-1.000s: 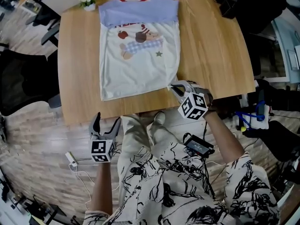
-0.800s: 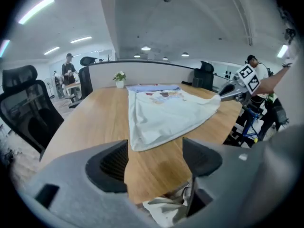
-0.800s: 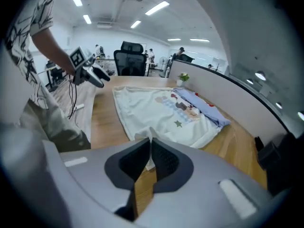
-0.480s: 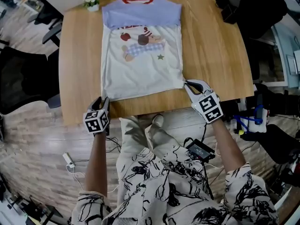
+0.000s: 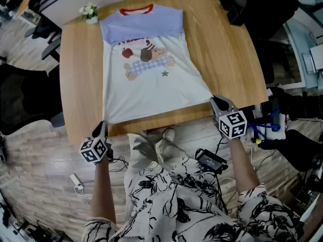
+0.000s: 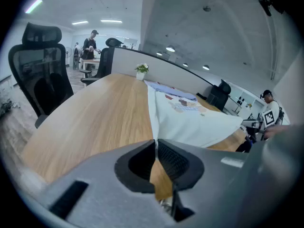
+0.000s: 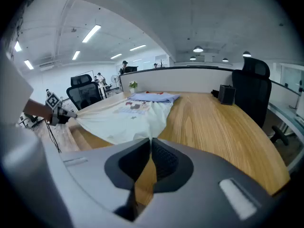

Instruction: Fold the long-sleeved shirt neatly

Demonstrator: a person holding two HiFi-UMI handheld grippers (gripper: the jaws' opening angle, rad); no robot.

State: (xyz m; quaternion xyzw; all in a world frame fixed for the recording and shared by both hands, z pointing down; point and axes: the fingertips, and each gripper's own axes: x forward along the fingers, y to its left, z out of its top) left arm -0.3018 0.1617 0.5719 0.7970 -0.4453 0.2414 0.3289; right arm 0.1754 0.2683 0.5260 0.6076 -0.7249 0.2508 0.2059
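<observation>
Head view: long-sleeved shirt (image 5: 151, 84) lies spread on the wooden table (image 5: 229, 59), collar at the far edge, hem toward me. Jaws of my left gripper (image 5: 103, 126) have just been closing and are now clamped on the hem's left corner. My right gripper (image 5: 218, 101) is clenched on the hem's right corner. Small flower pot (image 5: 90, 12) stands just beside the collar.

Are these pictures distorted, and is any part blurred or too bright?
Head view: the table edges bow outward, light is even. Left gripper view: strong fisheye with dark corners, near jaws soft, shirt sharp. Right gripper view: same fisheye, ceiling lamps glare slightly.
</observation>
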